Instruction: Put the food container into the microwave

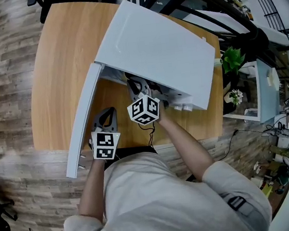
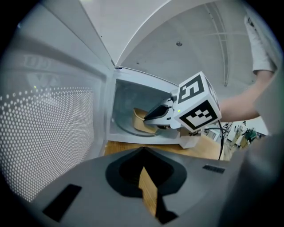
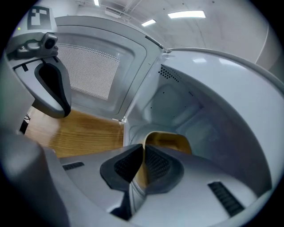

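A white microwave (image 1: 152,49) stands on a wooden table (image 1: 61,70) with its door (image 1: 83,124) swung open to the left. Inside it, a tan food container (image 2: 141,119) rests low on the turntable. My right gripper (image 1: 140,93) reaches into the cavity and is shut on the container's rim (image 3: 171,142), whose wall runs between the pads (image 3: 153,166). My left gripper (image 1: 107,116) hovers over the table in front of the open door, shut and holding nothing. In the left gripper view the perforated door (image 2: 49,128) fills the left side.
The table's front edge (image 1: 137,141) lies close to the person's body. A green plant (image 1: 231,58) and a white shelf unit (image 1: 263,88) stand to the right of the table. A black cable (image 1: 230,139) trails off the table's right corner.
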Demonstrator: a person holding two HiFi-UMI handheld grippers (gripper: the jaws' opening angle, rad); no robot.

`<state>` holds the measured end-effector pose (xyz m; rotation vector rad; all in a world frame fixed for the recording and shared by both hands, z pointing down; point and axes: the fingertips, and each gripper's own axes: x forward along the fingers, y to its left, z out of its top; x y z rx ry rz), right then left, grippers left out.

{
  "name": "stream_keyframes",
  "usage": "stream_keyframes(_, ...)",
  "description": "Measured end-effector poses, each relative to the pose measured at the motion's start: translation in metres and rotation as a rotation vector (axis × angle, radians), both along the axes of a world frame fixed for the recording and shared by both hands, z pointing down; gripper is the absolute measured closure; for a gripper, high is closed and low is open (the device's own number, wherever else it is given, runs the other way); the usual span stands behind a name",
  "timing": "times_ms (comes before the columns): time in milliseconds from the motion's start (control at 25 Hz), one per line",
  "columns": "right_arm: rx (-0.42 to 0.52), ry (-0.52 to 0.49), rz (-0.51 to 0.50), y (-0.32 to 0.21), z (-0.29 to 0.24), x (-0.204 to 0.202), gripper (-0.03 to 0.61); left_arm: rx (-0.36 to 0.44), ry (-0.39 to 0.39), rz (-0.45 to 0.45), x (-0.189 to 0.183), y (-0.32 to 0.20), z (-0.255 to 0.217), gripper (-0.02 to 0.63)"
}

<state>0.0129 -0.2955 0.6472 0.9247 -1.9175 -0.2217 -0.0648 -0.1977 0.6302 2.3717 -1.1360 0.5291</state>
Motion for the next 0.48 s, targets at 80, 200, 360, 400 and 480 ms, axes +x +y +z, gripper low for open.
stream_keyframes(80,0.001,-0.005,0.006,-0.0022,0.0005,0.0005,0.554,-0.001,0.001,-0.007,-0.001,-0.0009,-0.0008,0.601)
stream_keyframes(200,-0.002,-0.016,0.015,-0.0041,0.0014,0.001,0.554,0.0,0.0,-0.012,-0.0017,-0.0016,-0.0027,0.601)
stream_keyframes(360,0.002,-0.012,0.016,-0.0072,0.0035,0.001,0.554,-0.003,-0.002,-0.02,-0.0026,-0.0011,-0.0023,0.601)
stream_keyframes(400,0.004,-0.009,0.016,-0.008,0.0038,0.0013,0.554,-0.005,-0.001,-0.023,-0.0024,-0.0009,-0.0021,0.601)
stream_keyframes(480,0.007,0.001,0.014,-0.0095,0.0048,0.0018,0.554,-0.008,0.002,-0.03,-0.0016,-0.0004,-0.0018,0.601)
